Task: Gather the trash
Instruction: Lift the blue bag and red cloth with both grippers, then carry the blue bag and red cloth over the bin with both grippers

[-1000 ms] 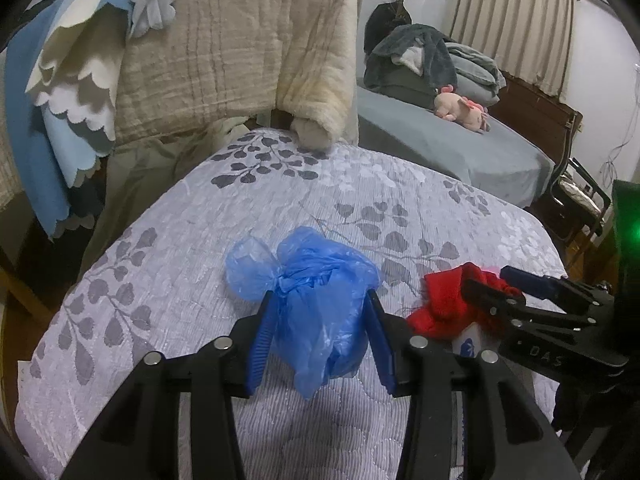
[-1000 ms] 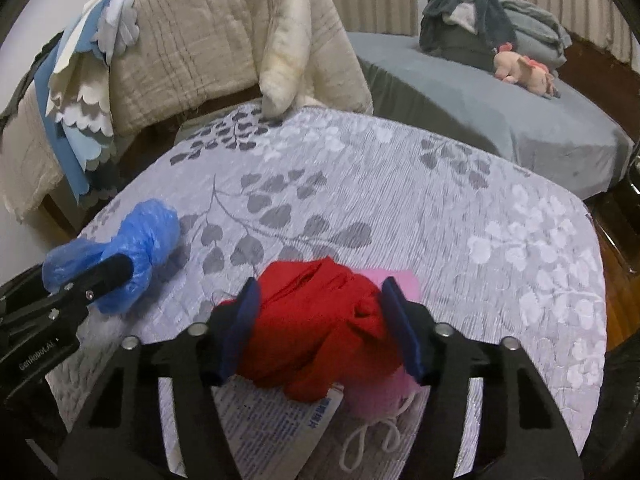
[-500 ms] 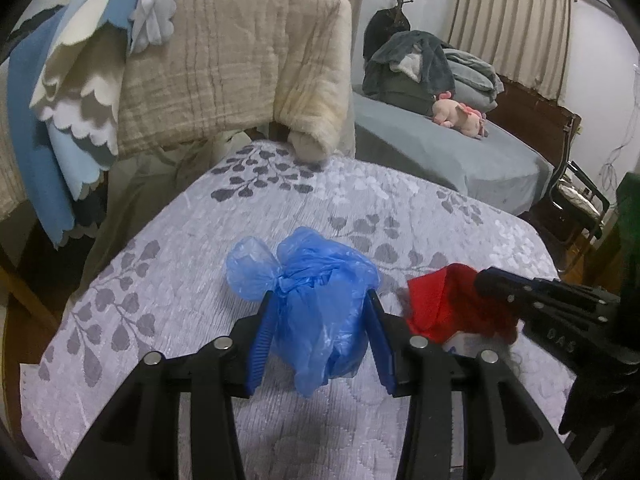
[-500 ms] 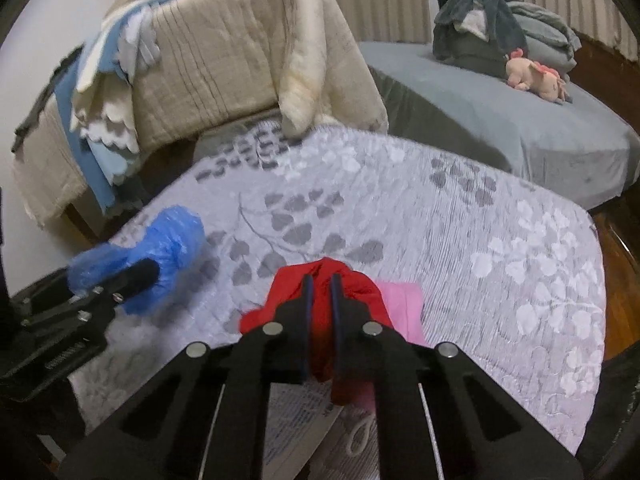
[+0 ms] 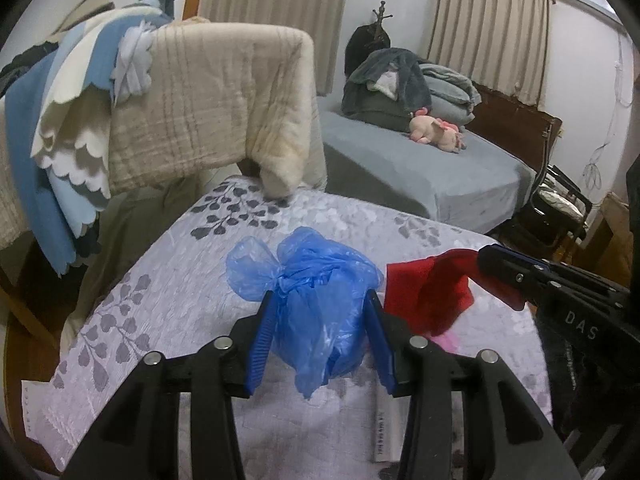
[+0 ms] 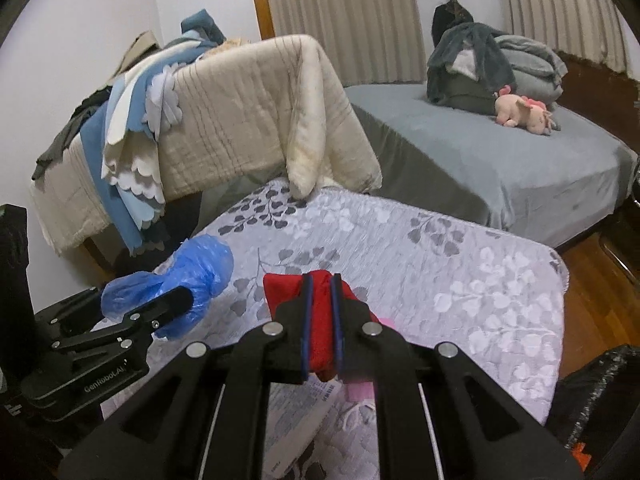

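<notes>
My left gripper (image 5: 322, 316) is shut on a crumpled blue plastic bag (image 5: 316, 300) and holds it above the grey leaf-patterned bedspread (image 5: 200, 280). The blue bag also shows in the right wrist view (image 6: 192, 280), at the left. My right gripper (image 6: 321, 296) is shut on a red cloth (image 6: 320, 328), lifted off the bedspread (image 6: 460, 280). The red cloth also shows in the left wrist view (image 5: 428, 296), at the right. A pink item (image 6: 360, 388) and a printed paper pack (image 6: 304, 404) lie under the red cloth.
A rail draped with a cream quilt (image 5: 208, 108) and blue-and-white covers (image 5: 60, 140) stands behind the bedspread. A grey bed (image 6: 500, 160) with piled blankets and a pink plush toy (image 6: 524, 116) is at the back right. A black bag (image 6: 592, 400) is at the lower right. A chair (image 5: 560, 208) stands at the right.
My right gripper has closed from open around the red cloth to shut on it and lifted it. Both grippers have risen, with the blue bag still held.
</notes>
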`<state>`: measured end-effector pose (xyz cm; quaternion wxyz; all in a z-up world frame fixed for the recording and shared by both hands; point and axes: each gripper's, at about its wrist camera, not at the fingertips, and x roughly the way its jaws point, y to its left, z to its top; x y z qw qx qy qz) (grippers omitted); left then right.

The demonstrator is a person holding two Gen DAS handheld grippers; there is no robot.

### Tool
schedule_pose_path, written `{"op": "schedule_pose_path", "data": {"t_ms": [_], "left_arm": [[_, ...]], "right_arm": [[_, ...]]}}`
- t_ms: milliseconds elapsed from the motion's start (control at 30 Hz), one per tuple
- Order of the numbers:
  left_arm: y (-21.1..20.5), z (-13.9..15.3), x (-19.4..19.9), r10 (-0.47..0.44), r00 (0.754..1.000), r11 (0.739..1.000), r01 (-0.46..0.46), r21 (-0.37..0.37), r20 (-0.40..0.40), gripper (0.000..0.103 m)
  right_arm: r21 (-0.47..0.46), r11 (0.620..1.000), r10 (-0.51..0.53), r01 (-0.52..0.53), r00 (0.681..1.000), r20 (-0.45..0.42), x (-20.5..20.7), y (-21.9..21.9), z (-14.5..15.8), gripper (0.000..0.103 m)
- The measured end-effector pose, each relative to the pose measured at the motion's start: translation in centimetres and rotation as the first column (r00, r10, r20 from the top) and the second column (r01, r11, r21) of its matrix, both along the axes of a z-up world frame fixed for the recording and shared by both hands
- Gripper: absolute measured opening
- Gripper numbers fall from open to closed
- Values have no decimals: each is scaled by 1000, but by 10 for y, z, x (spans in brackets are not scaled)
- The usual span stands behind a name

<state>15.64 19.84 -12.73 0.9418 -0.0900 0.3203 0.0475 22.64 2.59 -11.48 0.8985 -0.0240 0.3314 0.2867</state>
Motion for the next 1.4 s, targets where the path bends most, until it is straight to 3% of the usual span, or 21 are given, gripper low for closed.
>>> {"op": "schedule_pose_path", "data": {"t_ms": [833, 1400], "left_arm": [[-69, 39, -22, -121, 991, 993, 121, 6, 50, 44], [-150, 59, -28, -275, 958, 961, 276, 4, 77, 44]], "right_arm": [[29, 996, -89, 86, 992, 89, -50, -91, 50, 7], [30, 976, -217, 215, 965, 145, -82, -176, 74, 7]]}}
